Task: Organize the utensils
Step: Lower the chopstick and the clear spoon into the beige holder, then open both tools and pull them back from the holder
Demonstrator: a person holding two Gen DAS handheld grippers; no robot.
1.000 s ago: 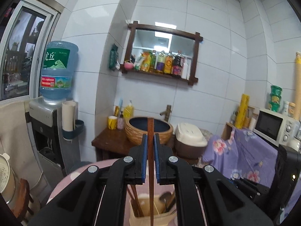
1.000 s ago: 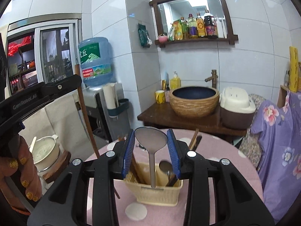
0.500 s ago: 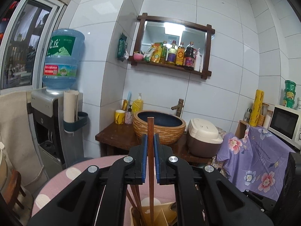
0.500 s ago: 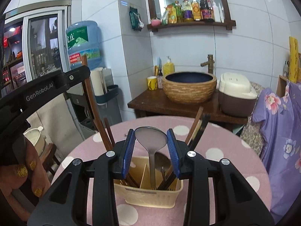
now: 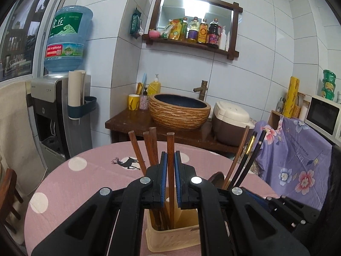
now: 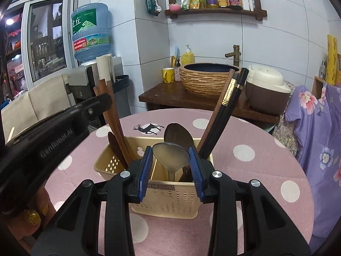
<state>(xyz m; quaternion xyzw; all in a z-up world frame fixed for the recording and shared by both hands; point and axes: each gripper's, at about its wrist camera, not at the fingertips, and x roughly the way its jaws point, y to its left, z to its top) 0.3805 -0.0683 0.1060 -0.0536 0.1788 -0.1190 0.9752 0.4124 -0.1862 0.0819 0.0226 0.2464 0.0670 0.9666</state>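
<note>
On the pink dotted table [image 6: 245, 132] stands a beige slotted utensil caddy [image 6: 166, 200]. My left gripper [image 5: 170, 155] is shut on an upright wooden chopstick [image 5: 170, 143] whose lower end reaches into the caddy [image 5: 170, 236], beside other wooden chopsticks [image 5: 136, 149]. My right gripper [image 6: 170, 149] is shut on the bowl of a metal spoon [image 6: 170, 157], its handle pointing down into the caddy's right compartment. A dark wooden spoon [image 6: 178, 132] and dark chopsticks [image 6: 230, 106] lean there too. The left gripper's black body [image 6: 64, 128] crosses the right wrist view at left.
Behind the table are a wooden counter with a woven basin [image 5: 180, 112], a rice cooker [image 5: 231, 115] and a water dispenser [image 5: 53, 106]. A purple floral cloth [image 5: 298, 149] hangs at the right. A person's hand [image 6: 27, 215] shows at lower left.
Both grippers have sunk toward the caddy. The chopstick and the metal spoon now reach down into its compartments, and the table fills more of each view.
</note>
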